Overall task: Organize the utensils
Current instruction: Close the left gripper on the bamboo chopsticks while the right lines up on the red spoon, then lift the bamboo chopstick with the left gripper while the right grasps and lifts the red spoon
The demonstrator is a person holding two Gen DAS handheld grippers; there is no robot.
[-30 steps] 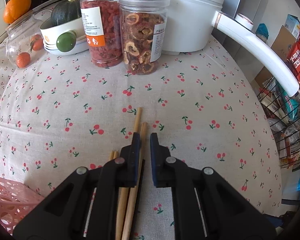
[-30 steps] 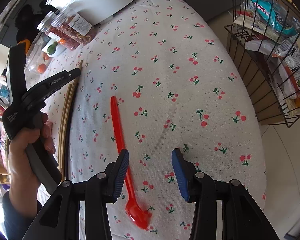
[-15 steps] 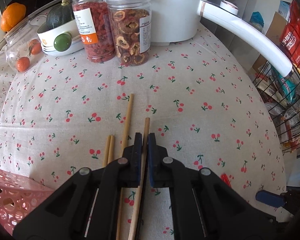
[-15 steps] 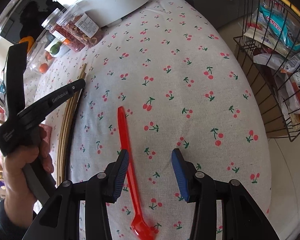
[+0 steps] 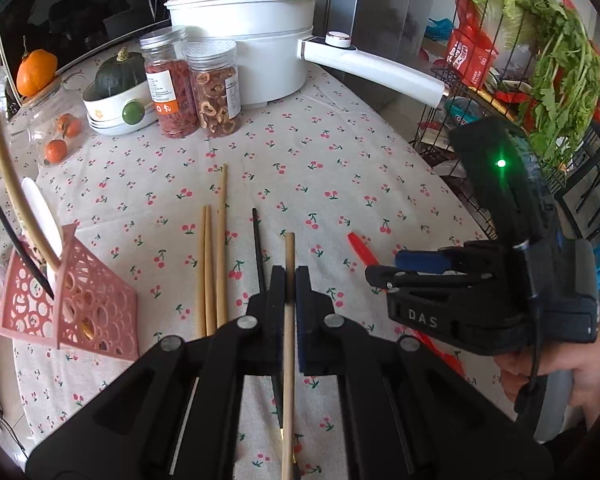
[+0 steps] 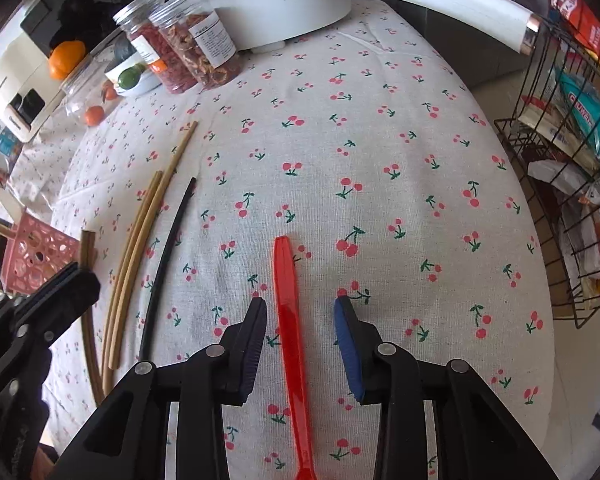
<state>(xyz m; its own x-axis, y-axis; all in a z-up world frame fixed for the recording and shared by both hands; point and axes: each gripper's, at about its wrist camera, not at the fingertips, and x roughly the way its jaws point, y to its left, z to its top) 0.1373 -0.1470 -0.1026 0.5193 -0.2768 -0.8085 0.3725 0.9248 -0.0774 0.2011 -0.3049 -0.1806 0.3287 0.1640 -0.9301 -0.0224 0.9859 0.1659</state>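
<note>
Left gripper (image 5: 287, 280) clamped on one chopstick (image 5: 288, 344), probably headed for pink basket (image 5: 96, 304). Right gripper (image 6: 300, 338) closing round red spoon (image 6: 290, 320), pads not touching yet.

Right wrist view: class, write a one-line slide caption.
Right gripper closing around a red spoon lying on the cherry-print tablecloth.
</note>
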